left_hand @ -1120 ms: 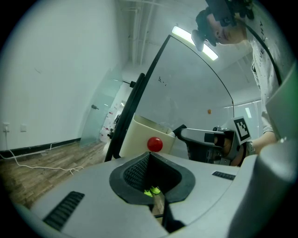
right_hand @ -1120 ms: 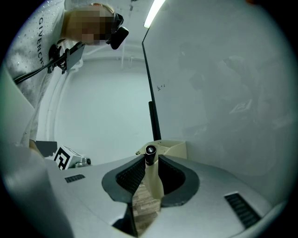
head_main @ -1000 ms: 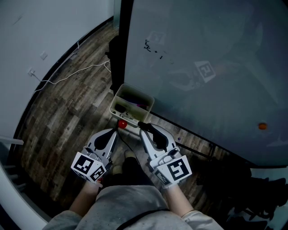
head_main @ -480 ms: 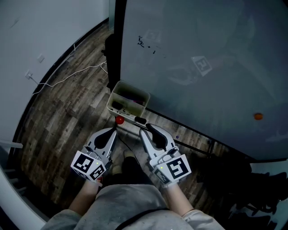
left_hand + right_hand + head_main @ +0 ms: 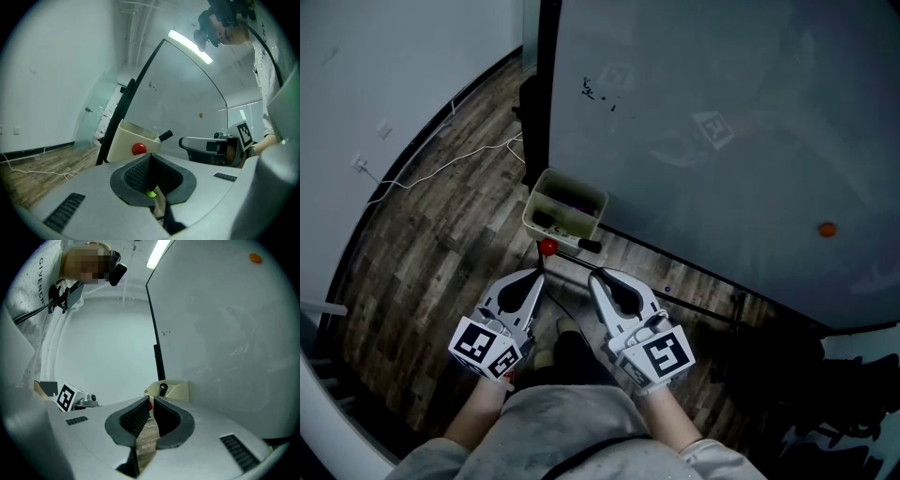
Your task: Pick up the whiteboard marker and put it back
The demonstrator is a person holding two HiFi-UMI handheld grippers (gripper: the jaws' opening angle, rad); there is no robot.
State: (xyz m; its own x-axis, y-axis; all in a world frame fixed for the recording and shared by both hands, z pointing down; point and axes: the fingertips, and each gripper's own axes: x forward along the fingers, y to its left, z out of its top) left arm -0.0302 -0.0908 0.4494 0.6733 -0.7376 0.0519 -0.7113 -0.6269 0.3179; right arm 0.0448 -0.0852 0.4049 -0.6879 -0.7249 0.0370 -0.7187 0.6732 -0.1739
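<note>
The black whiteboard marker [image 5: 584,245] lies across the front corner of the cream pen tray [image 5: 534,208], with one end sticking out over the floor. My right gripper [image 5: 594,276] hangs just short of it, not touching. Its jaws have just been closing and stand a narrow slit apart with nothing between them. In the right gripper view the marker's end [image 5: 162,388] shows in the tray [image 5: 180,389] beyond the gripper [image 5: 151,401]. My left gripper [image 5: 540,274] is shut and empty, level with a red round magnet [image 5: 547,247].
The grey whiteboard [image 5: 722,141] leans on a dark post [image 5: 546,84] and carries small scribbles and an orange magnet [image 5: 827,229]. A white cable [image 5: 450,159] runs over the wooden floor to a wall socket. The stand's dark foot [image 5: 703,305] runs along the floor to the right.
The marker was at the right gripper's tips a second ago and now rests on the tray, apart from it. The right gripper has drawn back and its jaws have narrowed.
</note>
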